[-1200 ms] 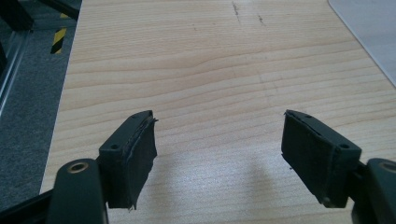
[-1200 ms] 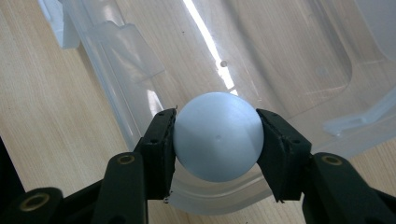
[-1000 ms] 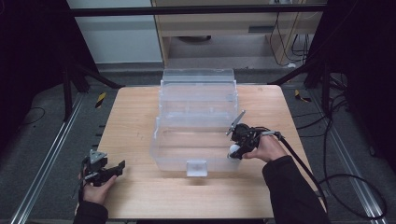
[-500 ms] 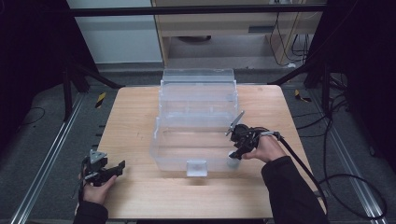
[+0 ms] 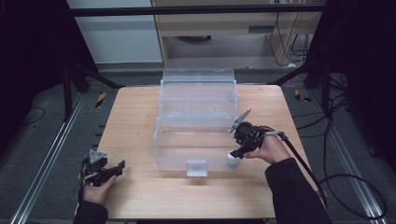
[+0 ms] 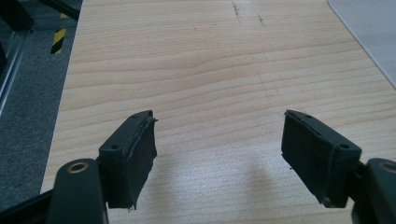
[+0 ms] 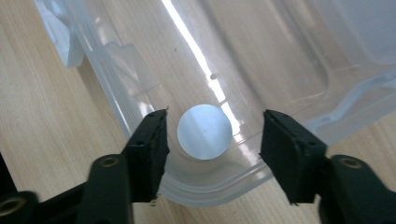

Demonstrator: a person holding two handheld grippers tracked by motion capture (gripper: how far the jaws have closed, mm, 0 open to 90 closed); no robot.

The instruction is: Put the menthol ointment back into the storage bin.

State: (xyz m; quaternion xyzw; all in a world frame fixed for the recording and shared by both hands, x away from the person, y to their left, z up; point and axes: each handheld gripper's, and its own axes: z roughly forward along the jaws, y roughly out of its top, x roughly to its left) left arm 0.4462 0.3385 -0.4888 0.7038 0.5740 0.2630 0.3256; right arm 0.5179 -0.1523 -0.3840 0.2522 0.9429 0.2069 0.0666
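while earlier clear of it, right hand-held gripper [image 7: 212,158] (jaws apart) now astride white disc [image 7: 204,132]

A clear plastic box [image 5: 196,140] stands open mid-table, a white round piece [image 7: 204,132] at its near-right corner.

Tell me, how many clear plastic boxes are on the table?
1. The box stands mid-table with its lid raised at the far side. The right tool is at its near right corner; the left tool is apart, near the table's left edge.
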